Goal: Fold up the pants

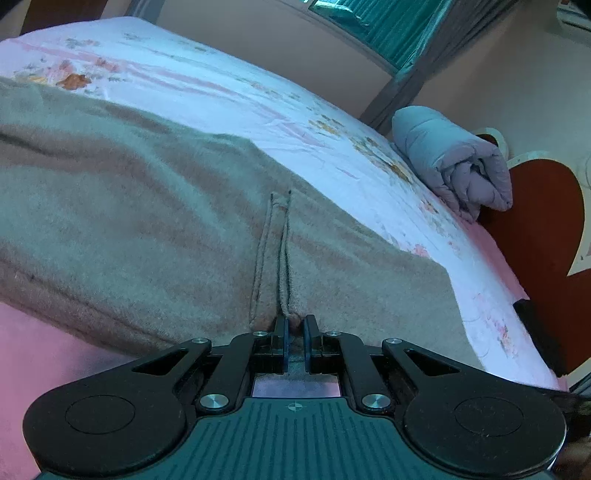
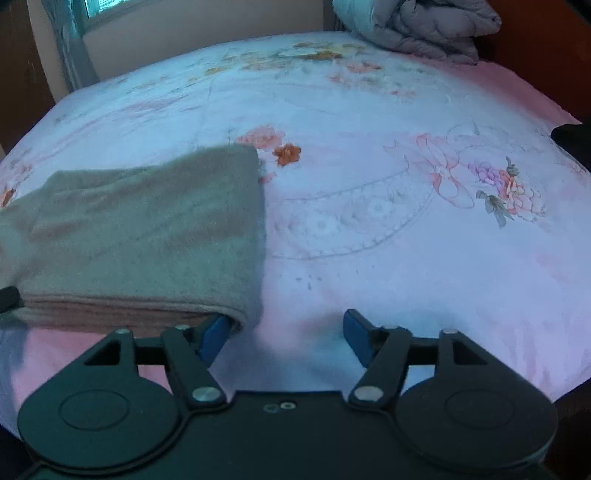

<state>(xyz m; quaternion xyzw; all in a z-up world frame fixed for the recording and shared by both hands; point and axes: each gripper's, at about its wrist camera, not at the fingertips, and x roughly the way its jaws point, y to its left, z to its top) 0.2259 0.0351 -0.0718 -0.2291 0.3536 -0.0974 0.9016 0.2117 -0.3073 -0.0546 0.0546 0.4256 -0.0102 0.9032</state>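
Grey-beige fleece pants lie spread across the bed in the left wrist view. My left gripper is shut on the near edge of the pants, beside a raised seam. In the right wrist view the pants lie folded in layers at the left. My right gripper stands open over the bedsheet. Its left finger touches the near right corner of the folded pants; nothing lies between the pads.
The bed carries a white and pink floral sheet. A rolled grey quilt lies at the bed's far end, next to a red headboard. A window with teal curtains is behind. A dark object sits at the bed's right edge.
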